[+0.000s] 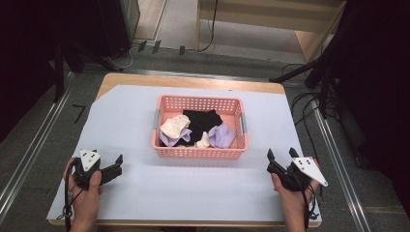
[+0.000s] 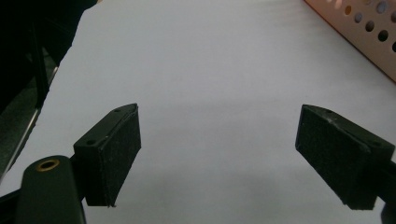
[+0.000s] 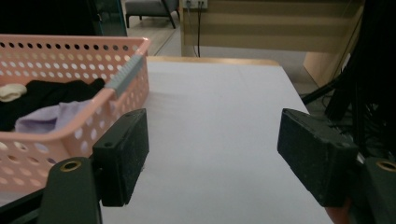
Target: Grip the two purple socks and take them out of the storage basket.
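A pink perforated basket (image 1: 199, 152) stands at the middle of the white-covered table (image 1: 145, 193). Inside it lie a black garment (image 1: 202, 121), a cream piece (image 1: 175, 125) and lilac pieces (image 1: 222, 135). My left gripper (image 1: 119, 163) rests near the front left, held by a hand, open and holding nothing; its jaws stand wide over bare white surface (image 2: 215, 154). My right gripper (image 1: 281, 155) sits at the front right, also open and holding nothing (image 3: 212, 158). The basket's corner (image 3: 70, 130) lies just left of the right gripper's jaws, with the lilac piece (image 3: 51, 116) showing inside.
The basket wall (image 2: 369, 37) crosses the left gripper view's upper right corner. Black stands and cables (image 1: 314, 96) surround the table on the floor. Metal rails (image 1: 29, 150) run along both sides. A wooden unit (image 1: 270, 14) stands beyond the far edge.
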Tool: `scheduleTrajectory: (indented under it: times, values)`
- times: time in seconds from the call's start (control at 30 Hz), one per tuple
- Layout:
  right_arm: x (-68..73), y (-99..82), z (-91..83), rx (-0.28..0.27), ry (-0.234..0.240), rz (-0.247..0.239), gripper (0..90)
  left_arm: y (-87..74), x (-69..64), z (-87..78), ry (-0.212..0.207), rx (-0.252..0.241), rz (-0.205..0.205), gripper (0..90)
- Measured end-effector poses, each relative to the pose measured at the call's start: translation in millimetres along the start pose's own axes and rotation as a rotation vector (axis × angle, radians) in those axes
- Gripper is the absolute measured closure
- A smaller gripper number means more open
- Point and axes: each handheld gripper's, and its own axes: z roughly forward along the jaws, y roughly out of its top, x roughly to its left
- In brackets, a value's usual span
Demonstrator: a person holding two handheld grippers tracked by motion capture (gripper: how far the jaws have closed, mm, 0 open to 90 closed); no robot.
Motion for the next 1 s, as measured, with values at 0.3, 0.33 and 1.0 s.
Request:
scheduleTrajectory:
  times: [0.3,0.33,1.0]
  values:
    - [28.9,23.0,5.8,-0.124,0.177,0.032,44.1,0.0,0.1,-0.3,-0.004,0.0,-0.001,15.1]
    - [38.2,27.2,10.6,-0.12,0.192,0.039,45.2,0.0,0.1,-0.2,-0.004,0.0,-0.001,15.1]
    - [121.1,40.8,63.0,0.105,0.319,0.008,52.5,0.2,-1.0,0.2,-0.006,0.004,0.012,15.1]
